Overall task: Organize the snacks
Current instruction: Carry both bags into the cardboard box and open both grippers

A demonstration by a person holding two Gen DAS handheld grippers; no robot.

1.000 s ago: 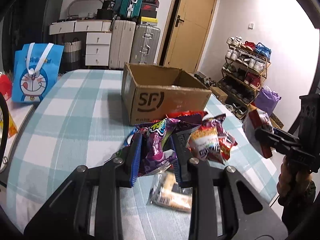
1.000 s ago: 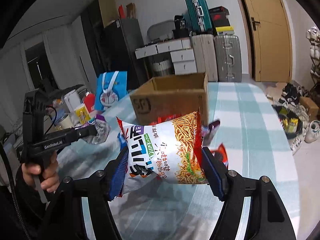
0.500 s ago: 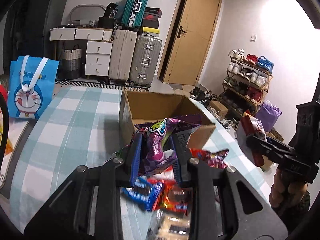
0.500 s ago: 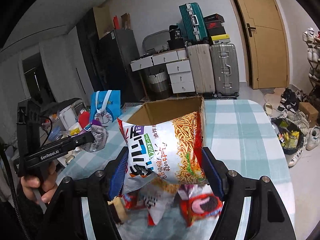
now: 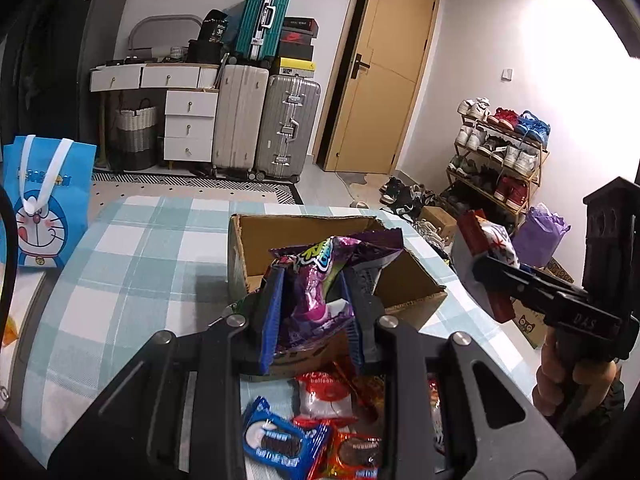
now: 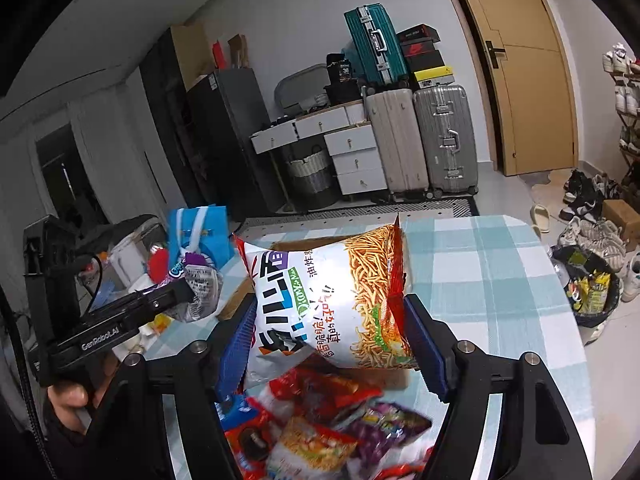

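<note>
The left gripper [image 5: 312,312] squeezes a purple snack bag [image 5: 320,280] tight between its blue pads. The right gripper [image 6: 328,344] hugs a big white noodle snack bag [image 6: 328,300] across its middle, so its jaws stand about half wide.

Both bags hang in the air near the cardboard box [image 5: 256,236]. In the left view the box sits at 12 o'clock from the purple bag, just behind it. In the right view the box peeks out behind the noodle bag, at about 11 o'clock. More snacks lie in a pile [image 6: 320,432] on the checked tablecloth [image 5: 132,248], at 6 o'clock under both grippers.

These bags look light and puffy, full of air. The shiny wrap is likely slippery and crinkly. The noodle bits inside could crack if squeezed hard. A soft hold across the fat middle looks best for the big bag. The purple bag is thin and floppy, so a pinch near its middle keeps it from drooping.
</note>
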